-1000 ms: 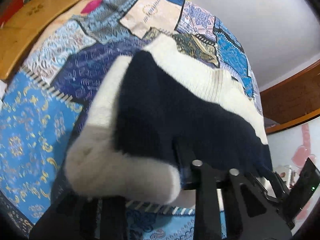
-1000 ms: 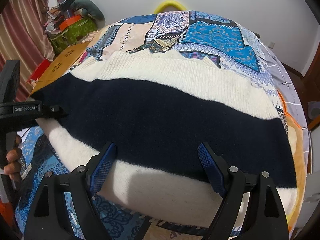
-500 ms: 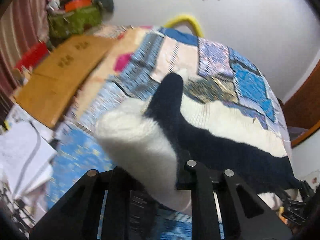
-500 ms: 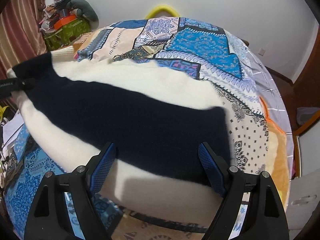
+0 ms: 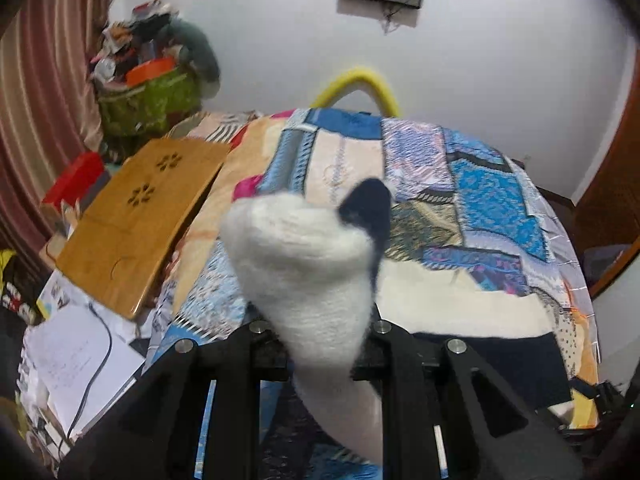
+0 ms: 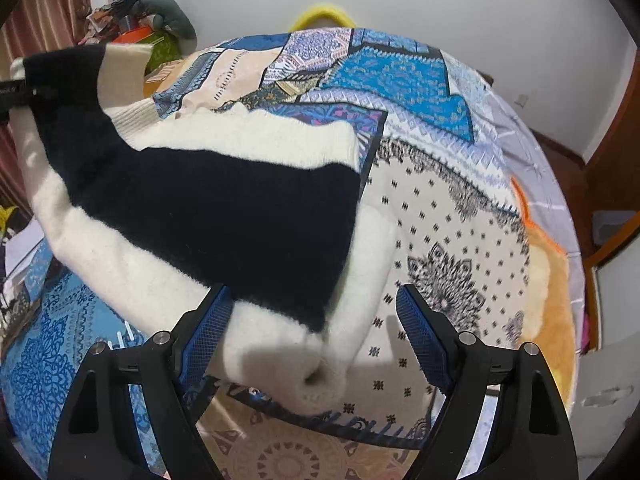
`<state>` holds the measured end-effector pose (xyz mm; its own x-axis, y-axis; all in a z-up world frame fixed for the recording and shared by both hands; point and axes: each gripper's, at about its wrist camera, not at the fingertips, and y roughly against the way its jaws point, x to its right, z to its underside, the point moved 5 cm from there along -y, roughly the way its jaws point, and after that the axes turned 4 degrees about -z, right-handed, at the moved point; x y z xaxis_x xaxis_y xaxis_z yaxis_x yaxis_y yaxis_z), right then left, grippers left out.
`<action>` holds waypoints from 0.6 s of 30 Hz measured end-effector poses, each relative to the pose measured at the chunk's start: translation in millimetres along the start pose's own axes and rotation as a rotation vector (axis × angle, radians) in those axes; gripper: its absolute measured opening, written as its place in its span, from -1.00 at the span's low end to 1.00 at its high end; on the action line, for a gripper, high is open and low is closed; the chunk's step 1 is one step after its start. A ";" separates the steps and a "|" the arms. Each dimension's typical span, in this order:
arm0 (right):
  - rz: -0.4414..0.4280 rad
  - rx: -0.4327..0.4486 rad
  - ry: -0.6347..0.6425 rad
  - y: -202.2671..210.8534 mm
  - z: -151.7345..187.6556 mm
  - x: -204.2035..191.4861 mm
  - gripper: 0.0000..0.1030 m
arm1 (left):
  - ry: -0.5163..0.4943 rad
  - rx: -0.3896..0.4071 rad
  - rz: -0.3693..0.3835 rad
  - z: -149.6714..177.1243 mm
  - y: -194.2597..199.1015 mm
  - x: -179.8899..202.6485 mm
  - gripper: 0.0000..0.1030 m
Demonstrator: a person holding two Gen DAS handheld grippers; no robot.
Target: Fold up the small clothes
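Left gripper [image 5: 320,344] clamps the sweater [image 6: 208,208] edge, right gripper [image 6: 316,332] spread wide: thick knit may slip free, undoing the fold

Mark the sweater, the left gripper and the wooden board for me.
sweater [image 6: 224,208], right wrist view, on its dark band.
left gripper [image 5: 320,344], left wrist view, midway between its fingertips, shut on the knit.
wooden board [image 5: 136,220], left wrist view, on its top face.
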<state>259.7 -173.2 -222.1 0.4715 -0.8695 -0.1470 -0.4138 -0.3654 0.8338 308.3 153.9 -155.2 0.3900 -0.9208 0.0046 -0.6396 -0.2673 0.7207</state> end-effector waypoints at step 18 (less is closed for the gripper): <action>-0.093 -0.026 -0.070 -10.6 11.4 0.5 0.59 | -0.208 0.074 0.229 -36.8 48.4 199.0 -0.68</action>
<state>255.5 -173.6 -237.0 0.4510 -0.8538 -0.2599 -0.3500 -0.4371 0.8285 379.3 -31.8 -93.8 0.0915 -0.9957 0.0138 -0.7444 -0.0592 0.6651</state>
